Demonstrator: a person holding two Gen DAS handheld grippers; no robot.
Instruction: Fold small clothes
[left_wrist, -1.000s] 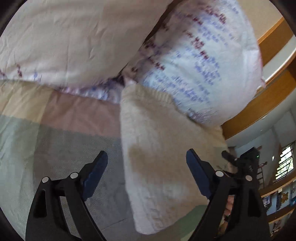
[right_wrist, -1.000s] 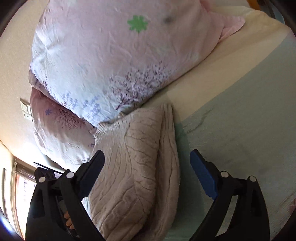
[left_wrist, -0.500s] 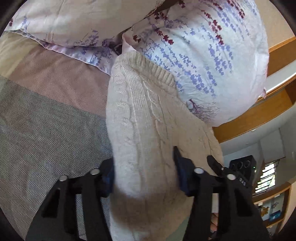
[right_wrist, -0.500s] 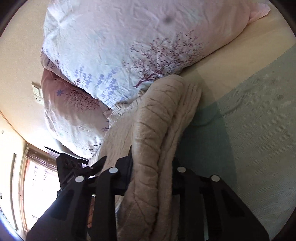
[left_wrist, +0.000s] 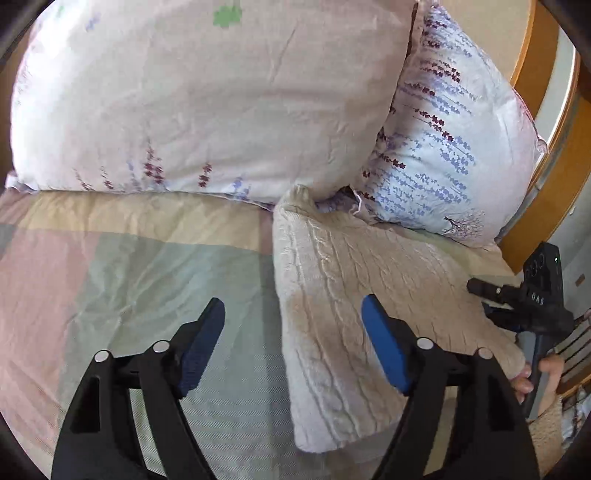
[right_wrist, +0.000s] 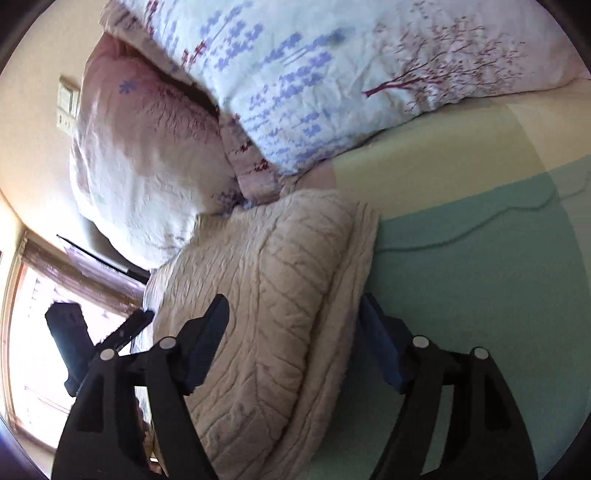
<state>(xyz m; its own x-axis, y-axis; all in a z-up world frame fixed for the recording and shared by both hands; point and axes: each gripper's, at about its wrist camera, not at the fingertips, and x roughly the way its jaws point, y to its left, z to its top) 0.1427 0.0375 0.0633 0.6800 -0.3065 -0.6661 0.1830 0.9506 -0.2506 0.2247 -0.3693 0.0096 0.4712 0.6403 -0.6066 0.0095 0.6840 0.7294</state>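
Note:
A folded cream cable-knit sweater (left_wrist: 343, 295) lies on the bed with its far end against the pillows. It also shows in the right wrist view (right_wrist: 266, 295). My left gripper (left_wrist: 293, 339) is open and empty, its jaws spread over the sweater's left edge. My right gripper (right_wrist: 291, 339) is open and empty, its jaws spread on either side of the sweater's right folded edge. The right gripper also shows at the right of the left wrist view (left_wrist: 517, 295).
Two floral pillows (left_wrist: 207, 103) (left_wrist: 450, 147) lean at the head of the bed. The striped pastel bedspread (left_wrist: 129, 280) lies left of the sweater, and green bedspread (right_wrist: 480, 295) lies right of it. A wooden headboard (left_wrist: 535, 66) stands behind.
Both grippers were shut on the folded sweater half a second ago. They have opened, let it go and pulled back, and the sweater now lies flat on the bed.

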